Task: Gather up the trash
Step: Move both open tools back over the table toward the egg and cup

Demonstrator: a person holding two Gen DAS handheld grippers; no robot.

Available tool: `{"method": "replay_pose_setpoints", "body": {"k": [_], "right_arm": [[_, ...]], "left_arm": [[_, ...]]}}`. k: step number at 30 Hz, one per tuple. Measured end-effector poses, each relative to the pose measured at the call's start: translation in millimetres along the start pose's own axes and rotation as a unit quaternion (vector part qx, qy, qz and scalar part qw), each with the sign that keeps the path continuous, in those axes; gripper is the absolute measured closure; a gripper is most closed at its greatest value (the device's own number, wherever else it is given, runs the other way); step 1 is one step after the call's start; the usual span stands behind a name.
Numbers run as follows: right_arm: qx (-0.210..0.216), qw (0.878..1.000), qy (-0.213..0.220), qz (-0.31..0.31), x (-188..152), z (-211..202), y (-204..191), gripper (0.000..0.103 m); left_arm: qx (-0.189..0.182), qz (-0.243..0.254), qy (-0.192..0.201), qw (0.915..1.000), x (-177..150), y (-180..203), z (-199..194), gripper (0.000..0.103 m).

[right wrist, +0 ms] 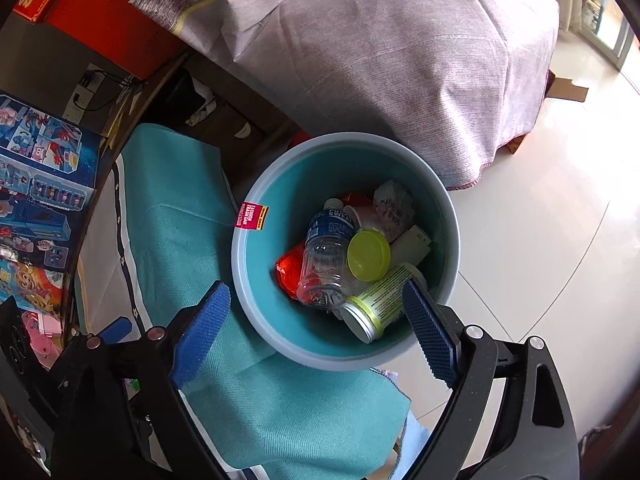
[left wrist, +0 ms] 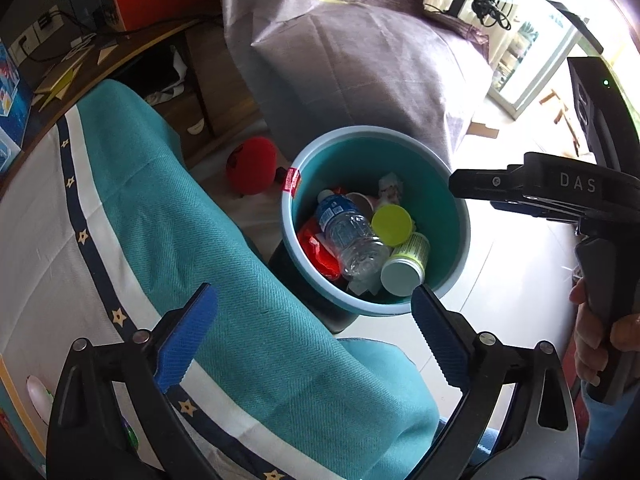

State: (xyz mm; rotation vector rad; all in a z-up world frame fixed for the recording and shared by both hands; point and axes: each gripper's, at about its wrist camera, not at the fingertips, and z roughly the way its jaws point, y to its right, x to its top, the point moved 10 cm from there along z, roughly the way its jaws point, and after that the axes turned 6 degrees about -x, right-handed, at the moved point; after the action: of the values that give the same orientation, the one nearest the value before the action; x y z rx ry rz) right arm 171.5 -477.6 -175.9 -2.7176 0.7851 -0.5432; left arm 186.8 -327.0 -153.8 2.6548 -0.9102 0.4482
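Note:
A teal trash bin (left wrist: 436, 184) stands on the floor beside the bed; it also shows in the right wrist view (right wrist: 280, 184). Inside lie a clear plastic bottle (left wrist: 352, 236) (right wrist: 326, 264), a yellow-green lid (left wrist: 392, 225) (right wrist: 369, 255), a green-labelled jar (left wrist: 406, 266) (right wrist: 378, 300), a red wrapper (left wrist: 316, 250) (right wrist: 290, 270) and crumpled paper (right wrist: 394, 204). My left gripper (left wrist: 314, 340) is open and empty above the blanket's edge, near the bin. My right gripper (right wrist: 316, 332) is open and empty just above the bin's near rim; its body shows in the left wrist view (left wrist: 560, 196).
A teal blanket (left wrist: 224, 264) (right wrist: 248, 384) covers the surface at the left. A bed with a purple-grey cover (left wrist: 360, 64) (right wrist: 380, 52) stands behind the bin. A red round object (left wrist: 252, 165) lies on the floor. Toy boxes (right wrist: 36, 184) sit at far left.

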Motion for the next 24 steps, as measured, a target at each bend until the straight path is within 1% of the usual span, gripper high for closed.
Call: {"method": "replay_pose_setpoints", "body": {"k": [5, 7, 11, 16, 19, 21, 24], "right_arm": [[-0.003, 1.0, 0.003, -0.014, -12.4, -7.3, -20.1, 0.019], [-0.003, 1.0, 0.001, -0.024, -19.3, -7.7, -31.8, 0.017], [-0.001, 0.999, -0.004, -0.047, -33.7, -6.1, -60.6, 0.016], [0.003, 0.996, -0.014, -0.083, -53.7, -2.2, -104.6, 0.016], [0.001, 0.994, -0.017, -0.108, -67.1, 0.2, -132.9, 0.016], [0.0, 0.992, -0.021, -0.122, -76.9, 3.5, -149.0, 0.016], [-0.002, 0.989, -0.032, -0.145, -94.1, 11.4, -174.3, 0.016]], "left_arm": [[0.002, -0.013, 0.017, 0.9998, -11.6, -16.5, -20.6, 0.006], [0.003, -0.022, 0.025, 0.9994, -18.5, -26.4, -30.5, 0.005], [0.01, -0.044, 0.035, 0.9984, -35.7, -51.6, -46.8, 0.004], [0.018, -0.076, 0.045, 0.9959, -65.0, -88.8, -67.2, 0.004], [0.025, -0.108, 0.056, 0.9922, -88.2, -117.4, -82.5, 0.004], [0.032, -0.128, 0.072, 0.9886, -101.4, -135.4, -94.6, 0.004], [0.046, -0.161, 0.092, 0.9816, -126.7, -170.0, -114.7, 0.004]]}}
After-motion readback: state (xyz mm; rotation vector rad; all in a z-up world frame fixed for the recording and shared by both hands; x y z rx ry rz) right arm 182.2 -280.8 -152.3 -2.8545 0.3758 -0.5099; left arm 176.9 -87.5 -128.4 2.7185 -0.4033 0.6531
